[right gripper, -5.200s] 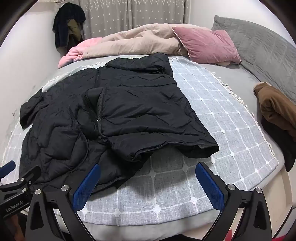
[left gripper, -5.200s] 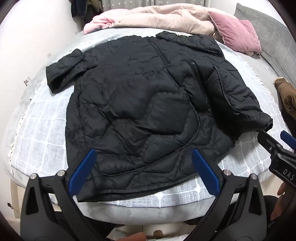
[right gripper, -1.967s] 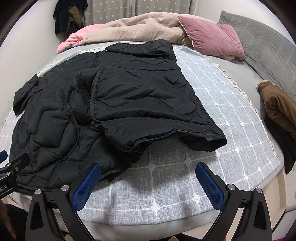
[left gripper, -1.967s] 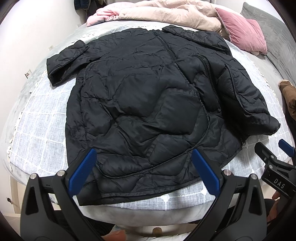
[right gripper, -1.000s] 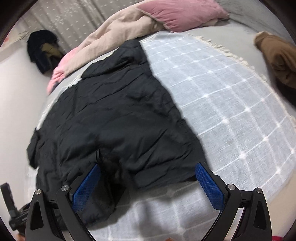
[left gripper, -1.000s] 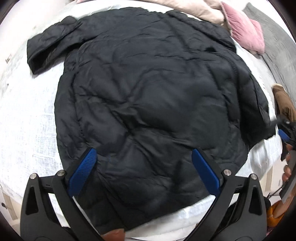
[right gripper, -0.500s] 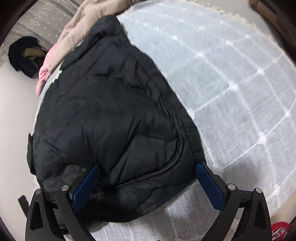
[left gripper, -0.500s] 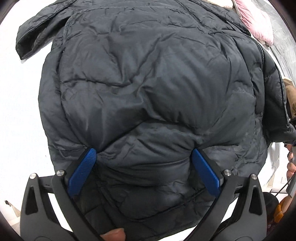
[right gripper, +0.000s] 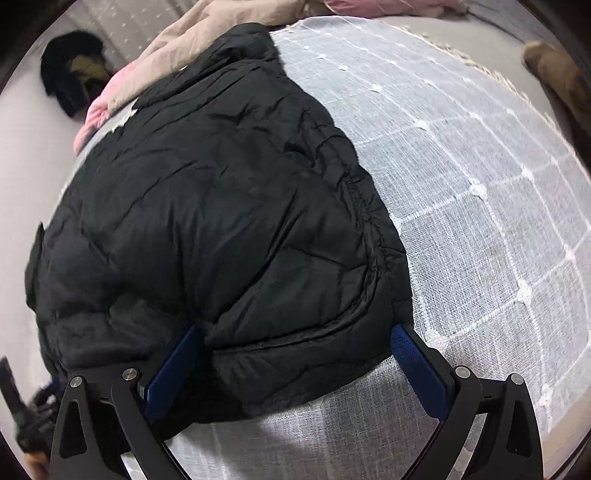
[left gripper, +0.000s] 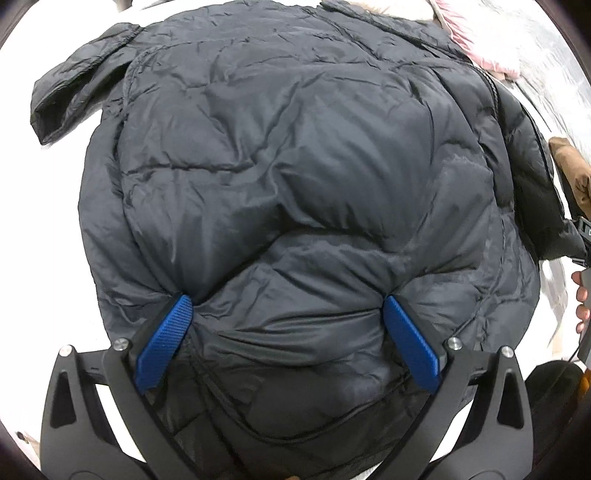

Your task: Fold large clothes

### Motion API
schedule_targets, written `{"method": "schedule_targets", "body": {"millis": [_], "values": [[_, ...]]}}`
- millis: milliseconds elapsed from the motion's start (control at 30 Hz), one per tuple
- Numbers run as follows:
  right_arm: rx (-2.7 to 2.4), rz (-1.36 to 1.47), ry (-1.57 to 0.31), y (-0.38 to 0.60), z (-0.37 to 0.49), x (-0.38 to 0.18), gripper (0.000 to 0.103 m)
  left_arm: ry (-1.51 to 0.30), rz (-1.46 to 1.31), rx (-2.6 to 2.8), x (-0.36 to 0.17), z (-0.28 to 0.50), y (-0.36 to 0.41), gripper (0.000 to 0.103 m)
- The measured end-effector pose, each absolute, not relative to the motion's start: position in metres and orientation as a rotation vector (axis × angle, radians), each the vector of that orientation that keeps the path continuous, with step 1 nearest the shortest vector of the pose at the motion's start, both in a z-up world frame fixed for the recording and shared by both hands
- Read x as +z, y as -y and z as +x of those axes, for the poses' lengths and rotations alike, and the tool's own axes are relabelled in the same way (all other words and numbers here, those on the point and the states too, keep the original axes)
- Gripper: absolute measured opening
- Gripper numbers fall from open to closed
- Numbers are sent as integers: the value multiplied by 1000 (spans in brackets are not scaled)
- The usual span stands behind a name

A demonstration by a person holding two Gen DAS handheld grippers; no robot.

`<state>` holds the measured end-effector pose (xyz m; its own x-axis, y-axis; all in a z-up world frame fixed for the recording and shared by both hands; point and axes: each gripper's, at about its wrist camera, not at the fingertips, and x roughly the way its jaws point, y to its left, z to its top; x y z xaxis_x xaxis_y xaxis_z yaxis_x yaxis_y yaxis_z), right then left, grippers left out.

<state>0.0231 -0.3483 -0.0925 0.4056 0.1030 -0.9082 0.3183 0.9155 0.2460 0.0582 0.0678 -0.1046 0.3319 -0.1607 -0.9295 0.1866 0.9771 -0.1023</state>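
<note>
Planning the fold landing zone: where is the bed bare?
Bare: grid-patterned white cover right of the black jacket, up to the brown garment. Crowded: beige bedding at the head; both open grippers, left and right, on the hem.

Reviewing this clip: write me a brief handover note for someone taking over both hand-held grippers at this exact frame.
Left hand-held gripper: open, fingers pressed into the lower part of the black puffer jacket, nothing clamped.
Right hand-held gripper: open, straddling the cuff of the sleeve that lies folded across the jacket.
Jacket lies spread on the white gridded bedspread; the other sleeve sticks out unfolded.
Done: one sleeve folded in.
Left: close on the fabric, fold in the other sleeve, then probably fold the body.
</note>
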Motion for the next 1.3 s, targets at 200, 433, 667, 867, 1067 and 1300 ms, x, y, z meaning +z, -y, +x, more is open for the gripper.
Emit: {"method": "schedule_targets", "body": {"millis": [200, 433, 667, 867, 1067, 1300], "values": [[-33, 711, -1156, 381, 4, -90, 103, -1140, -268, -356, -71, 55, -115, 102], [48, 986, -1020, 414, -24, -90, 103, -1104, -433, -287, -71, 43, -175, 102], [-31, 1036, -1019, 429, -31, -99, 100, -1190, -389, -351, -86, 38, -171, 90], [-59, 989, -1031, 425, -32, -96, 96, -1189, -396, -369, -85, 28, -177, 67], [-28, 955, -1042, 417, -23, -97, 71, -1176, -461, -350, -83, 25, -198, 31], [35, 890, -1029, 403, -24, -89, 22, -1131, -412, -349, -74, 20, -183, 14]]}}
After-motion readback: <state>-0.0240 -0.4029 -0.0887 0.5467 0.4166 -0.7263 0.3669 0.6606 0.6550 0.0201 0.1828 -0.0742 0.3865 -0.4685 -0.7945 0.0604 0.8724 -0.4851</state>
